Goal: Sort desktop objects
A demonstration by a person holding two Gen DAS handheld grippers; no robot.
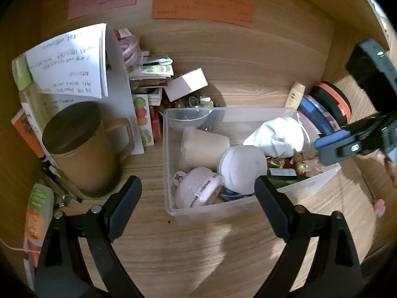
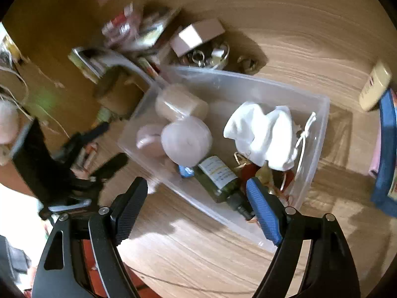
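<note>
Wood-grain desk [image 1: 248, 62] holds a clear plastic bin [image 1: 171, 164] of a white pouch [image 1: 278, 136], cups and a green bottle [image 2: 218, 176], beside a brown mug [image 1: 82, 146], while the left gripper [image 1: 198, 193] and right gripper [image 2: 196, 193] hover with jaws apart, empty.

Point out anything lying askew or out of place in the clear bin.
In the clear plastic bin, the dark green glass bottle and the beige plastic cup both lie on their sides, jumbled against the crumpled white drawstring pouch.
</note>
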